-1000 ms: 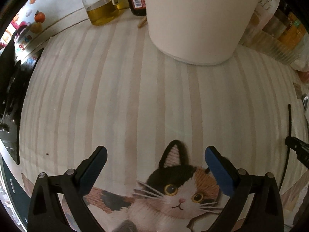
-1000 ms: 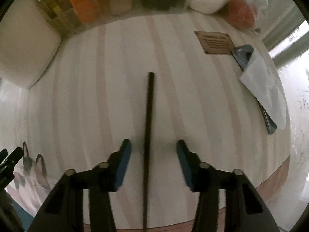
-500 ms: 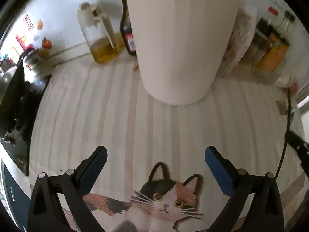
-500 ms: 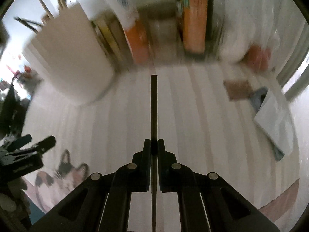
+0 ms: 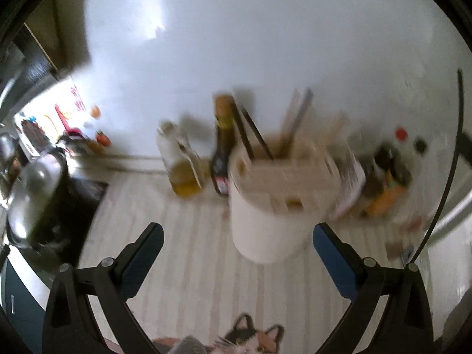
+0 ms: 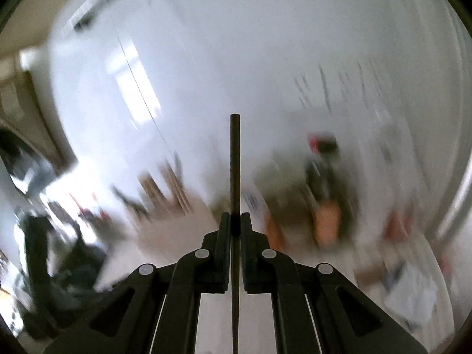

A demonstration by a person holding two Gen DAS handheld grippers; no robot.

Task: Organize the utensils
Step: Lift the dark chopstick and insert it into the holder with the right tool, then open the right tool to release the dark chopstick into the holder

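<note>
My right tongs [image 6: 235,224] are clamped tight on one dark chopstick [image 6: 235,159], which runs straight out ahead between the pads; its blunt end stands against the white wall. Everything behind it in the right wrist view is smeared by blur, so I cannot count anything there.

My left tongs [image 5: 236,253] are spread wide and hold nothing. Between the two blue pads [image 5: 144,253] I see one white utensil holder [image 5: 274,218] standing on the striped surface [image 5: 183,253], with several sticks poking out of its top; blur keeps me from counting them. Just left of it stand two bottles: one dark sauce bottle [image 5: 222,147] and one clear oil bottle [image 5: 181,165]. The held chopstick also shows as a thin dark line at the right edge of the left wrist view. One cat picture [image 5: 250,339] lies on the surface at the bottom.
</note>
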